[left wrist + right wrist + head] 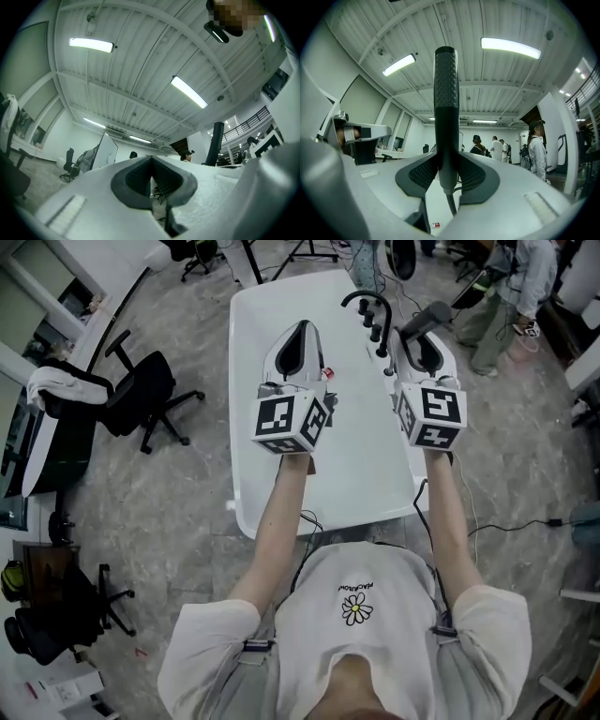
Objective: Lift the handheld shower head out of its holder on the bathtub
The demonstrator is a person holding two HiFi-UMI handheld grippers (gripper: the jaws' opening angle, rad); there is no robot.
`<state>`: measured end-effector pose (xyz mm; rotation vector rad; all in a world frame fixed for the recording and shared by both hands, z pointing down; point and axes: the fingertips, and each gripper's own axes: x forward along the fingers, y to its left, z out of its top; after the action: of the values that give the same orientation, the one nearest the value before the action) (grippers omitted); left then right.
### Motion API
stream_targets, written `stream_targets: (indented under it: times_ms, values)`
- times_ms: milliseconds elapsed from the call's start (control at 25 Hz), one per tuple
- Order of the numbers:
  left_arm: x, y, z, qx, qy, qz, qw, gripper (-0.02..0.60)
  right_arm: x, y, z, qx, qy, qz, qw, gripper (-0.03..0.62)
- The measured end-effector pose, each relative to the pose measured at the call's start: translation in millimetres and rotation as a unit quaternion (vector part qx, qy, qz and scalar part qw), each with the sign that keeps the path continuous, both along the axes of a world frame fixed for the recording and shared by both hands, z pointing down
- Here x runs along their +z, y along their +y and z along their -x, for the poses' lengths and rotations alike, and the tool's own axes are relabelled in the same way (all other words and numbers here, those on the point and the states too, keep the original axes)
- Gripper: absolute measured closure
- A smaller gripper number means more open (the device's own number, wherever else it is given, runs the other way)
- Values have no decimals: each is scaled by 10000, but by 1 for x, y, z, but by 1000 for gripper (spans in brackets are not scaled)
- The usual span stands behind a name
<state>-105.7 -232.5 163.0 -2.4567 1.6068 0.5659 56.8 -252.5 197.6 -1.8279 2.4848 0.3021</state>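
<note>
The dark handheld shower head [446,93] stands upright between the jaws of my right gripper [446,173], which is shut on its handle; its hose [451,204] hangs below. From the head view, the shower head [427,317] sticks out past my right gripper [422,343] over the right rim of the white bathtub [272,306], beside the black faucet and knobs [370,307]. My left gripper [298,334] hovers over the tub's middle. In its own view the left gripper [152,180] is shut and holds nothing. The holder is hidden.
A black office chair [141,395] stands left of the tub. A person [511,287] stands at the back right, and more people [497,147] show beyond. A cable [516,526] runs on the floor at right. A small red-and-white item [436,225] lies below the right gripper.
</note>
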Motion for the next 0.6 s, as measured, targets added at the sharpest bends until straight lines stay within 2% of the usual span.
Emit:
stream_targets:
  times_ms: [600]
  values:
    - [17,-8,-10,-62,-84,270,9996,581,-3,2,-17,27,97,-51,9999,444]
